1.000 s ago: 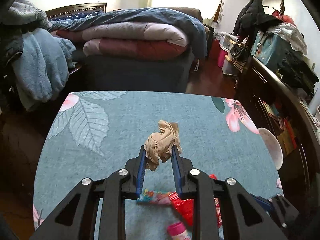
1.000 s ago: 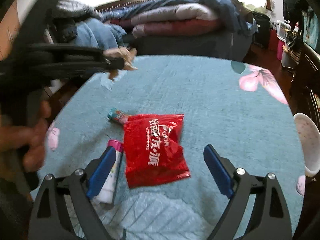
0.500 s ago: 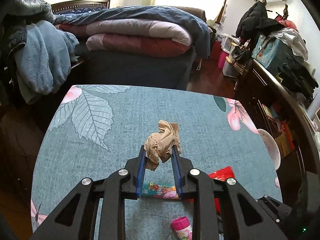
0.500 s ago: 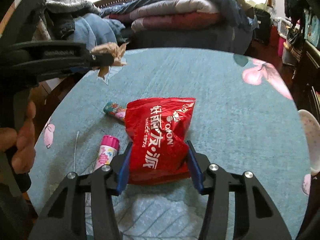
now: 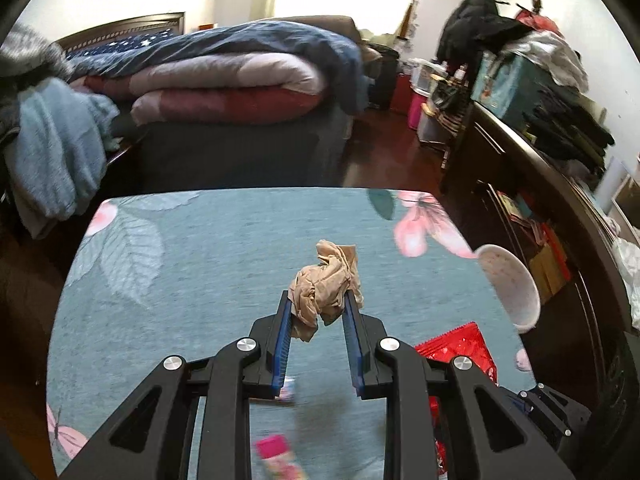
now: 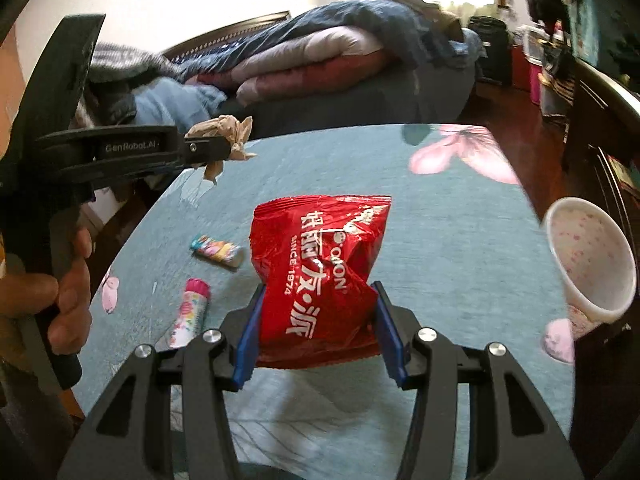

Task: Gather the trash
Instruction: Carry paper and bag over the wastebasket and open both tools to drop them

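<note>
**Both grippers loaded, two small bits left on table**

Counts: two grippers, one red snack bag, one crumpled beige wad, two small printed tubes/wrappers, one white cup.

Right gripper point(image 6: 318, 322) pinches the red snack bag point(image 6: 320, 268) by its near end; glossy, creased, white lettering, far end raised. Left gripper point(image 5: 316, 312) pinches the crumpled beige wad point(image 5: 326, 286), held above the table at far left.

Teal floral tablecloth point(image 6: 440, 240) covers the table. White speckled cup point(image 6: 590, 258) at right edge. Pink-capped tube point(image 6: 190, 312) and colourful wrapper point(image 6: 218, 251) lie left of the bag. Bed with folded quilts point(image 5: 224, 88) beyond; cluttered dark shelving on the right.
</note>
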`<move>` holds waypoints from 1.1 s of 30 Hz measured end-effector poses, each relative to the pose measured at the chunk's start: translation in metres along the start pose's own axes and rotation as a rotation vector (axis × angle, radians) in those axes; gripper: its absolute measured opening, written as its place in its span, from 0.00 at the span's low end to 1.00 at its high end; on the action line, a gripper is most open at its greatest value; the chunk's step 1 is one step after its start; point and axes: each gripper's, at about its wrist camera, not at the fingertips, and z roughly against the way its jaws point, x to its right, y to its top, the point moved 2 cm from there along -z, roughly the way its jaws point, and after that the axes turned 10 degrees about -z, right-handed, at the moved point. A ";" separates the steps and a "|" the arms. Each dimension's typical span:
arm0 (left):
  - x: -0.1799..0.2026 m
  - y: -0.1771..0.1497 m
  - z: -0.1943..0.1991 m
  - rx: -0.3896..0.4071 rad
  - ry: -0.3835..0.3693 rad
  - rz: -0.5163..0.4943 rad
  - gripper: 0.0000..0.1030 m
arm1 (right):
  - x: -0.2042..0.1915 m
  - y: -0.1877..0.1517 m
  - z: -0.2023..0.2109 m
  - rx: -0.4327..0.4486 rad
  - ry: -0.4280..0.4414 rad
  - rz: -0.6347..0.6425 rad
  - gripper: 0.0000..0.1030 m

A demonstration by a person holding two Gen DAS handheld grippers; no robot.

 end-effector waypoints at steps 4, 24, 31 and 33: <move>0.035 0.010 -0.007 0.001 -0.024 -0.046 0.24 | 0.032 0.003 0.017 0.032 -0.015 -0.051 0.50; 0.222 0.056 -0.079 -0.030 -0.189 -0.264 0.24 | 0.223 0.005 0.076 0.191 -0.213 -0.325 0.50; 0.293 0.071 -0.122 -0.064 -0.275 -0.312 0.24 | 0.297 0.018 0.063 0.193 -0.356 -0.413 0.50; 0.308 0.074 -0.138 -0.077 -0.286 -0.324 0.25 | 0.314 0.023 0.054 0.187 -0.373 -0.433 0.50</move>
